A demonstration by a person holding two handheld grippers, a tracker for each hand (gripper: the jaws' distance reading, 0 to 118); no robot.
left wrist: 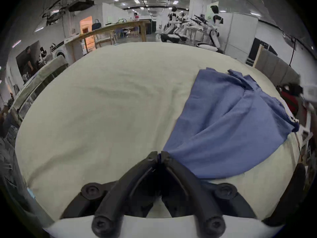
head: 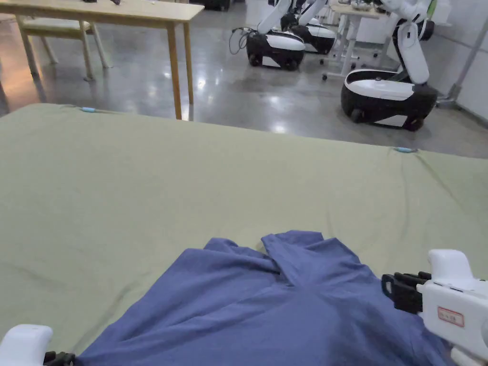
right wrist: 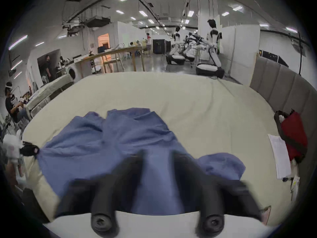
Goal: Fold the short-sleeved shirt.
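Across the near half of the wide pale-green sheeted bed (head: 190,181) lies the blue short-sleeved shirt (head: 267,305), spread roughly but far from flat: its far end shows two overlapping flaps with a deep crease between them, and in the right gripper view a loose lump of cloth bunches at its right side. No neat fold shows yet, so I judge the task to be at an early stage, with the shirt being pulled out and straightened; the sleeves, the sides and the final halving all seem left to do.

At the shirt's left corner the left gripper (left wrist: 159,154) has its fingers (left wrist: 151,155) closed together, with a peak of blue cloth drawn taut to the tips, so it seems to pinch that corner. Over the right side of the shirt, the right gripper (right wrist: 158,153) hangs with its fingers (right wrist: 137,157) spread apart, blurred, blue cloth visible between them and nothing gripped.
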